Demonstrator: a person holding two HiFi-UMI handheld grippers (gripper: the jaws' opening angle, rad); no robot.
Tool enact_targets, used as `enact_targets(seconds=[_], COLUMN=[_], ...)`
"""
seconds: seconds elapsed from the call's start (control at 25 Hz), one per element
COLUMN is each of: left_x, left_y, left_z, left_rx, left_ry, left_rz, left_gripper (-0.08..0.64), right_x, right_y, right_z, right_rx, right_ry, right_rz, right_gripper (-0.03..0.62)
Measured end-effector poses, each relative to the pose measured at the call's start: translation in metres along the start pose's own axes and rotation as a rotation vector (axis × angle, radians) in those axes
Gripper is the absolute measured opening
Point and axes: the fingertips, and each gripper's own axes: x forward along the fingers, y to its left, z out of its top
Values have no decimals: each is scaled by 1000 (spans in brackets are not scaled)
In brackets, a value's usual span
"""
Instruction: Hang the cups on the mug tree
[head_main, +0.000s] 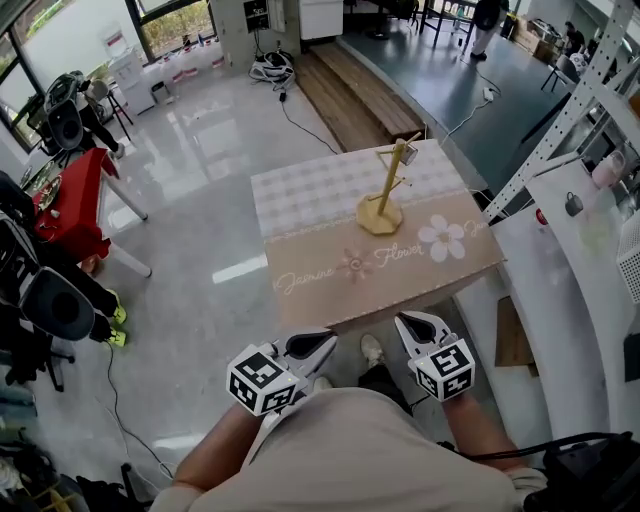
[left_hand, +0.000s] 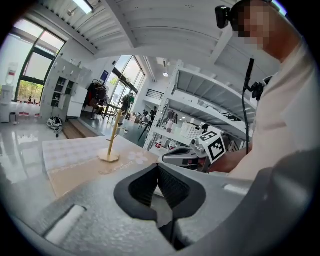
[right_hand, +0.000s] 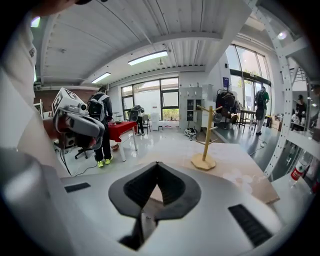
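a glossy pale grey tiled floor (head_main: 200, 170) fills most of the head view. a strip of brown wooden planks (head_main: 345, 90) runs along its far side. on the floor stands a rectangular table covered with a beige cloth (head_main: 330, 200). the far half of the cloth is checked in white. the near half is plain, printed with a white flower and the script "jasmine flower". a white perforated metal rack with a white shelf (head_main: 580, 230) rises at the right, just beside the table. a small table under a red cloth (head_main: 70, 205) stands well apart at the left, with a black office chair (head_main: 50, 300) nearer the person.

the person's light shirt (head_main: 370, 450) takes up the bottom of the head view, with both forearms reaching forward from it.

the light wooden mug tree with a hexagonal base, an upright post and short pegs (head_main: 388, 195) stands upright on the far right part of the table. its base is on the checked area, close to where the plain band begins.

the left gripper (head_main: 330, 342) hangs just off the near edge of the table, below the level of the tabletop. its two dark ribbed pads meet at the tips, with nothing between them. the right gripper (head_main: 402, 322) is near it, at the same edge, and its jaws are likewise pressed together and empty. each gripper carries a cube with black-and-white square markers, left (head_main: 262, 380) and right (head_main: 445, 370). both grippers are well apart from the mug tree.
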Motion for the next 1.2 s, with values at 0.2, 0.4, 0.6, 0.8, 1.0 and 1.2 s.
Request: enact_targets(seconds=[0.2,0.4,0.6,0.8,1.0,1.2], left_x=[-10,-19,-27,-34,-38,-37], left_y=[-8,-15,-16,-15,-11,-9], left_z=[-15,-24,-28,-34,-38,-35], left_rx=[-5,-5,-12,-24,-34,-36], left_ry=[14,22,11,11,8,5], left_rz=[-17,-22,-9,5,13,15], left_gripper=[8,8,8,8,8,8], right_x=[-7,-13,-12,-8,-2,1], right_y=[28,48,58,66,70,67], right_z=[-11,-11,-6,0,3,7], right_rx=[5,-7,-46,-65,-86,-101], right_ry=[6,-3,-16,-20,-16,-13], right_rz=[24,45,56,74,85,88], right_gripper=[14,14,14,12,12,12])
